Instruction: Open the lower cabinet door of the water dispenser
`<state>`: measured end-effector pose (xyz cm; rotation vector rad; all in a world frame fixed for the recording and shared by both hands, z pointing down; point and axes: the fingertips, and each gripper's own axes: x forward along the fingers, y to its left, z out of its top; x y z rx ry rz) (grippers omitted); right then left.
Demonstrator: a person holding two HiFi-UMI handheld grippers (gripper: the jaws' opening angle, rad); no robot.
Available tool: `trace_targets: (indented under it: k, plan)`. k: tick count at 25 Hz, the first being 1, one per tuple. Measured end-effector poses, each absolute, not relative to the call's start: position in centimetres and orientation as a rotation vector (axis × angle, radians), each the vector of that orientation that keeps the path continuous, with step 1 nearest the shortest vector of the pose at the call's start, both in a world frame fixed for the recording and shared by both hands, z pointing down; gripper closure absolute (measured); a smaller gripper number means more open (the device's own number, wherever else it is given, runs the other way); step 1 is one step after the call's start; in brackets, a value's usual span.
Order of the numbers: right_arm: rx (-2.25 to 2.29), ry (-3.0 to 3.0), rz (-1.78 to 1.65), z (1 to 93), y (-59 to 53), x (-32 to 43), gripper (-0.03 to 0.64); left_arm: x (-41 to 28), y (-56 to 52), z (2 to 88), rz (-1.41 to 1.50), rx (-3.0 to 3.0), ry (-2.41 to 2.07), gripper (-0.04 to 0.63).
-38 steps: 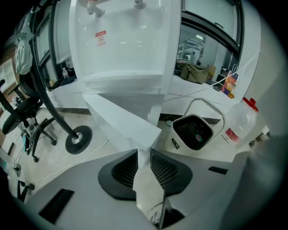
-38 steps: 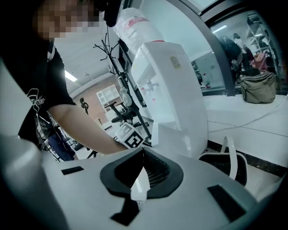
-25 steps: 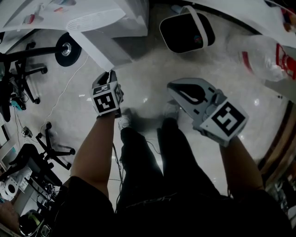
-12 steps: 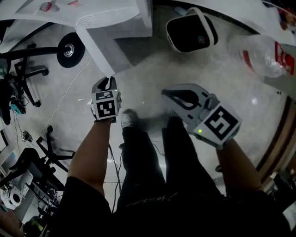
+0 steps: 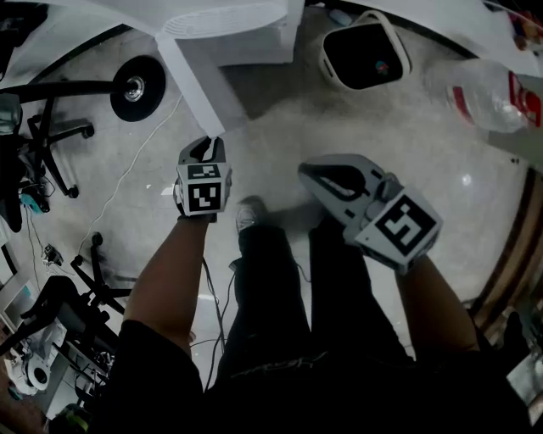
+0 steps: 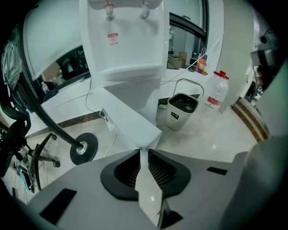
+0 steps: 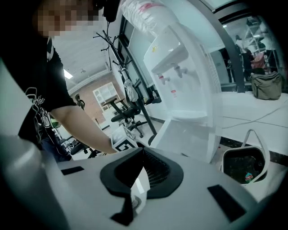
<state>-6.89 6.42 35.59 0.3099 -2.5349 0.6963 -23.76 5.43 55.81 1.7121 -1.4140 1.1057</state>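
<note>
left gripper (image 5: 202, 146): jaws pinched shut on the free corner of the cabinet door (image 5: 193, 89). In the left gripper view (image 6: 143, 152) we see that corner meeting the jaw ends, with nothing else between them.
cabinet door: swung wide out from the water dispenser (image 5: 227, 25). It runs straight ahead from the left gripper to the dispenser body, gripped end near, hinge end far. It reads as a flat white panel (image 6: 128, 119).
water dispenser: directly ahead of the left gripper (image 6: 126, 40), with two taps at the top and a red label under them. From the right gripper (image 5: 310, 172) it sits ahead and to the right (image 7: 189, 76).
right gripper: jaws together, nothing between them (image 7: 139, 179). We hold it to the right of the left gripper, well apart from the door, above the person's legs (image 5: 280, 288).
door from the right gripper: white panel (image 7: 184, 137) ahead, just past the jaw ends. The left gripper's marker cube (image 7: 123, 144) is ahead and to the left.
bin (image 5: 363, 52): white with a dark inside and a wire handle, on the floor ahead and to the right of the left gripper (image 6: 181, 110), just beside the dispenser.
bottle (image 5: 484, 89): large, clear, red cap, right of the bin (image 6: 217, 90).
stand base (image 5: 136, 86): black disc with a pole, on the floor ahead and to the left of the left gripper (image 6: 83, 150), left of the door.
cable (image 5: 127, 169): thin white line on the floor, left of the left gripper.
</note>
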Motion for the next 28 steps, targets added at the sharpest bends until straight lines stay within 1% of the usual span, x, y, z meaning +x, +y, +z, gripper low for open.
trace_targets:
  k: [13,28]
  plan:
    - [0.377,-2.529,0.712,35.4,8.5,-12.6,0.604,-27.1,6.3,55.3,1.18,1.877,-1.264,0.541]
    - [0.403,-2.525,0.715,35.6,9.8,-19.3,0.604,-32.2,8.2,56.0,1.221,1.93,-1.167,0.541]
